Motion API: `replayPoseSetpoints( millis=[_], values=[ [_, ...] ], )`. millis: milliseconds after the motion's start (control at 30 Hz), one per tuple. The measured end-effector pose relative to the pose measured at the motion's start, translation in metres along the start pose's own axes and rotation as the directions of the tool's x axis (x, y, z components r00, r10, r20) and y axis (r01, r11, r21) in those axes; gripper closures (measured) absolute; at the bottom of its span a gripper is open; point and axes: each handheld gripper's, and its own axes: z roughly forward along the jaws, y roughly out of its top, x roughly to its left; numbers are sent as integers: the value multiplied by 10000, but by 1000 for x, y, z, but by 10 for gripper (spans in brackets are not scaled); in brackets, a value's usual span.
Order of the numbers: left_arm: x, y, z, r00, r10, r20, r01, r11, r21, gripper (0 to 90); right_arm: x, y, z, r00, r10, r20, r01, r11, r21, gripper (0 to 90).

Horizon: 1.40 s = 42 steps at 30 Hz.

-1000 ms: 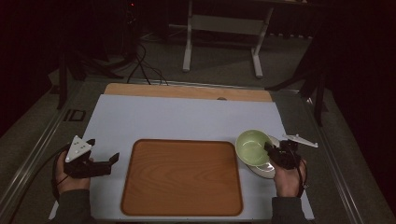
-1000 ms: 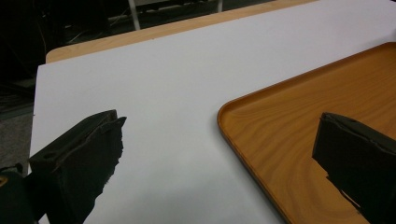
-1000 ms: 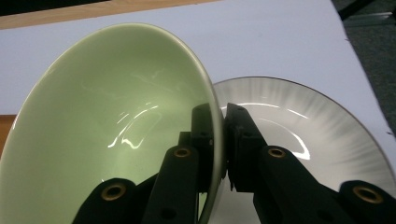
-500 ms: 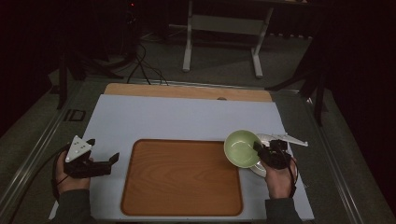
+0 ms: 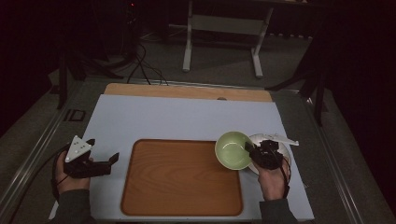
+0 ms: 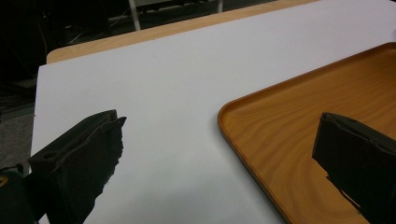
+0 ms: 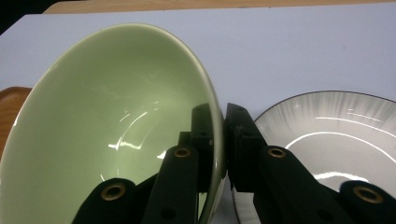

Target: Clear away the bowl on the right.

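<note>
Right hand-held gripper (image 5: 252,150) clamps green bowl (image 5: 232,150) rim, over tray (image 5: 177,186) edge.

wooden tray (image 5: 182,182), white plate (image 7: 336,126) — table (image 5: 163,119)

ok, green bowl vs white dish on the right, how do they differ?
The green bowl is plain pale green and deep; the white dish is white with a dark rim line and shallower. The green bowl is tilted, its wall pinched by the right gripper; the white dish sits flat on the mat, free. Both are glossy, round and empty.

Tray (image 5: 182,179) centre on mat (image 5: 154,119); bowl (image 5: 232,150) over tray's right edge; plate (image 5: 285,154) right of bowl.
</note>
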Motion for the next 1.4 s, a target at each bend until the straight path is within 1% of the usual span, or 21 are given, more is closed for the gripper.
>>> replayPoseSetpoints(
  millis=[433,567,733,867,1100,1200,1400],
  values=[
    [0,0,0,10000,5,-9,-5,10000,-16,17,9,1,-1,9996,-193,-222,193,9998,-12,824],
    [0,0,0,10000,-3,-15,3,10000,-12,18,15,0,1,9990,-303,-314,304,9995,25,824],
    [0,0,0,10000,-14,-22,14,10000,-30,18,24,-1,4,9975,-445,-552,452,9989,117,824],
    [0,0,-1,10000,-15,-41,14,10000,-57,19,29,-2,6,9965,-617,-557,626,9979,147,823],
    [0,0,-1,10000,-16,-93,15,10000,-78,20,37,-4,8,9948,-762,-677,777,9968,186,823],
    [0,0,-1,10000,-12,-96,11,10000,-79,21,40,-4,9,9930,-746,-911,771,9967,240,823],
    [0,0,-1,9999,-1,-112,0,10000,-99,25,50,-6,11,9904,-935,-1015,971,9948,311,823]
  ],
)
